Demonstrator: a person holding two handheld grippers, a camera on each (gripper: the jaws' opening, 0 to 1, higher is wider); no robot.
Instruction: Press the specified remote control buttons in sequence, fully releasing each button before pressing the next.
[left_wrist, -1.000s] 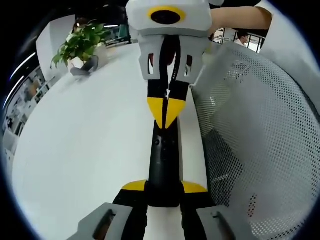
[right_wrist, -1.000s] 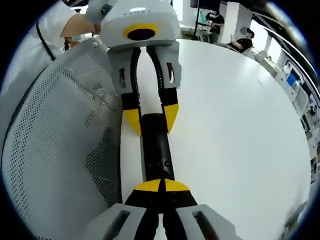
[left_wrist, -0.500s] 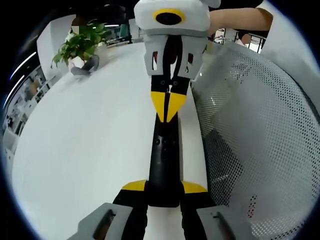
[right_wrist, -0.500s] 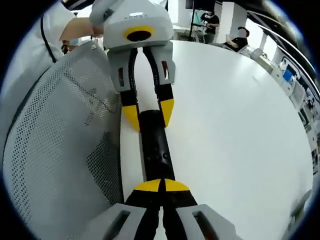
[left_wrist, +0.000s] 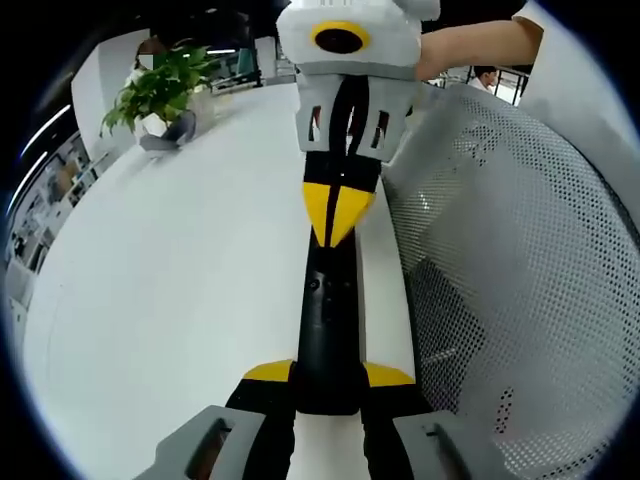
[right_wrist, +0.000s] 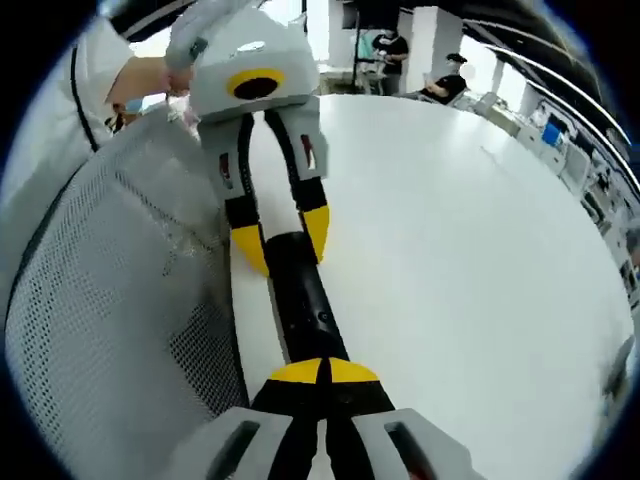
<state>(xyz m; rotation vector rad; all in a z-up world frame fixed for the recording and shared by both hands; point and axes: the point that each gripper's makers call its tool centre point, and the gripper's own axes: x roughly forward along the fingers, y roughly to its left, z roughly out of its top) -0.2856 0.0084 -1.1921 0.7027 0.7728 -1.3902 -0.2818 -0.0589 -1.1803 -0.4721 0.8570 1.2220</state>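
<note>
Remote (left_wrist: 328, 330) lay clamped in left gripper (left_wrist: 329, 385) as right gripper's (left_wrist: 338, 212) closed tips hovered; a square, light press looked wisest

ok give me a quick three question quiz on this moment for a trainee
1. True or false: the left tongs are shut on one end of the black remote.
2. Multiple choice: the right tongs are (a) wide open, (b) shut, with their tips over the remote, (c) holding a cup.
3. Fill in: next to the white table, along the edge where the remote lies, is a white ____ chair.
Key: 1 true; 2 b; 3 mesh.
</note>
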